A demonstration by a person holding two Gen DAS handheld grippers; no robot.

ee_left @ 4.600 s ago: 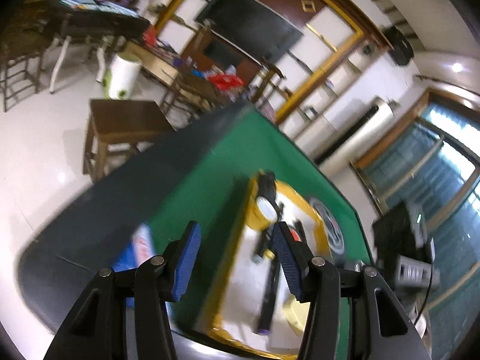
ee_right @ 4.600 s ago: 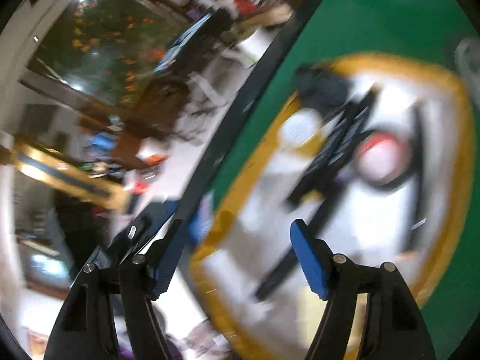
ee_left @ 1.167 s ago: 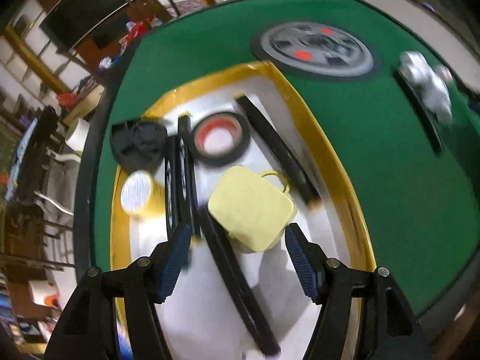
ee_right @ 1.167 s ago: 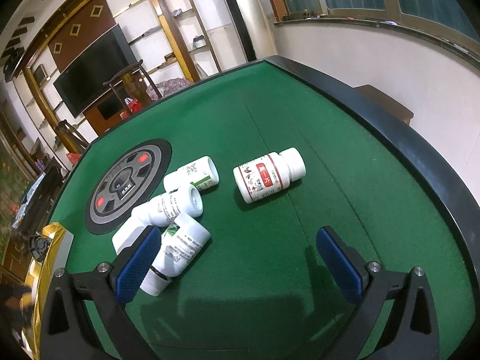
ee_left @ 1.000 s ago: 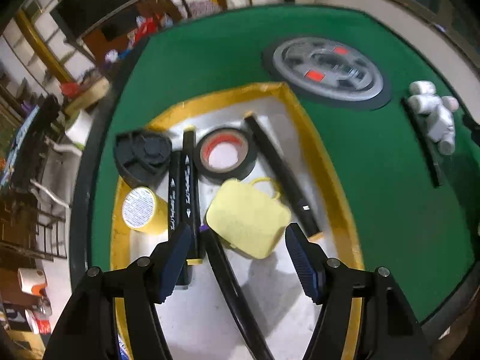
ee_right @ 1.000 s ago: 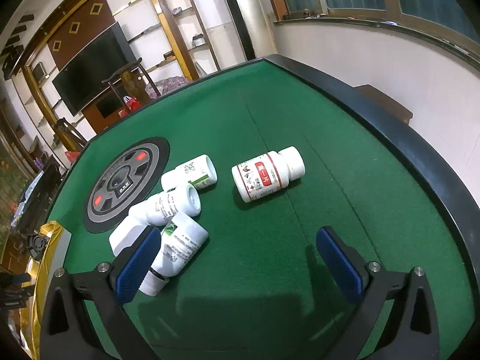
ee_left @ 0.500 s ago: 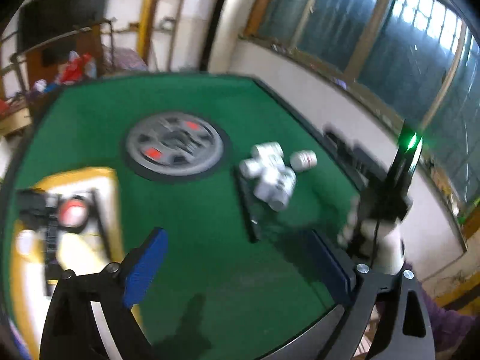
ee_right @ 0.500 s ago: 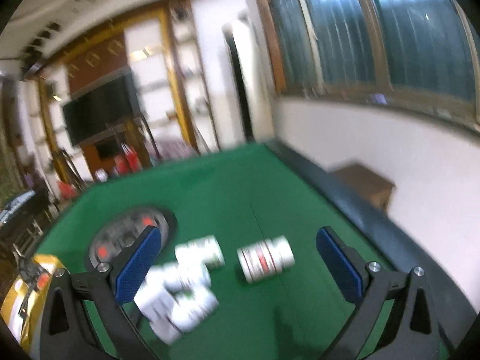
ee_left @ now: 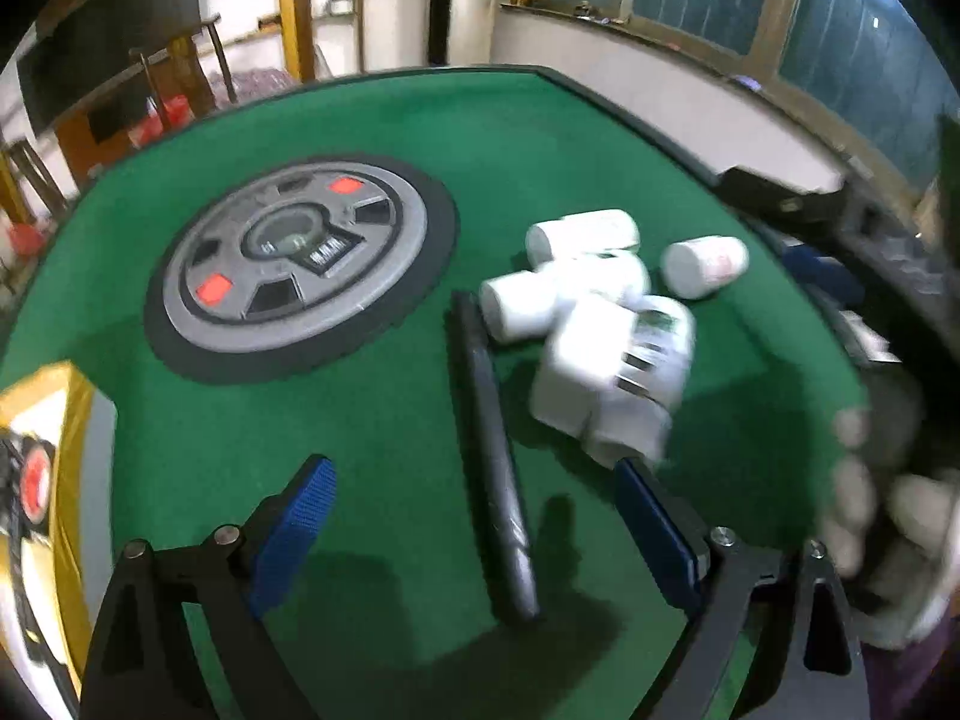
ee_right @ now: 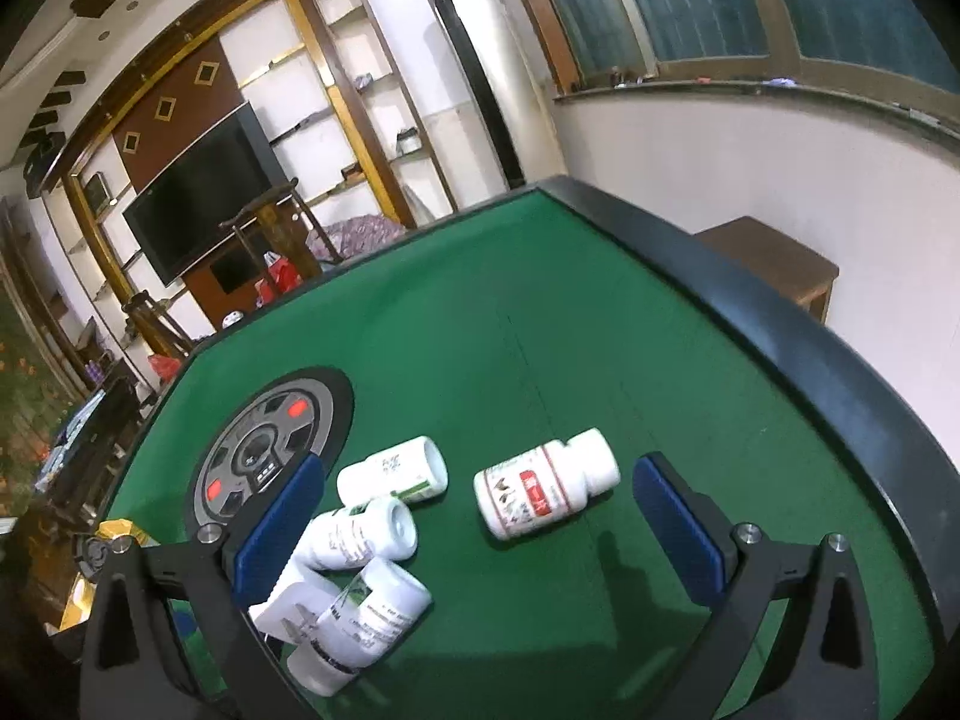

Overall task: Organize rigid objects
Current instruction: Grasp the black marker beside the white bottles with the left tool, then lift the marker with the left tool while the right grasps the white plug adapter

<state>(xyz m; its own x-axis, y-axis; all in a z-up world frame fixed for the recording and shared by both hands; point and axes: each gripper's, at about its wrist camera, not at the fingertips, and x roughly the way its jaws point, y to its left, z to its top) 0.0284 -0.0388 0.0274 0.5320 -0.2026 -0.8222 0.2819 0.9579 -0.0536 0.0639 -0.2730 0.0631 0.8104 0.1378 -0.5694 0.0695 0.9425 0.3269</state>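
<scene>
Left wrist view: left tongs [ee_left: 474,516] stood apart, jaws just closing a little, over a black marker [ee_left: 492,450] lying untouched on the green table [ee_left: 372,120]. White bottles [ee_left: 594,324] clustered beside it toward the right edge.
Right wrist view: right tongs [ee_right: 474,516] apart, empty, above a red-label bottle [ee_right: 543,489] near the right edge.

Both tongs, left [ee_left: 474,531] and right [ee_right: 477,531], have black triangular arms, silver screws and ribbed blue pads [ee_left: 291,531]; a purple sleeve [ee_left: 918,678] shows lower right.
</scene>
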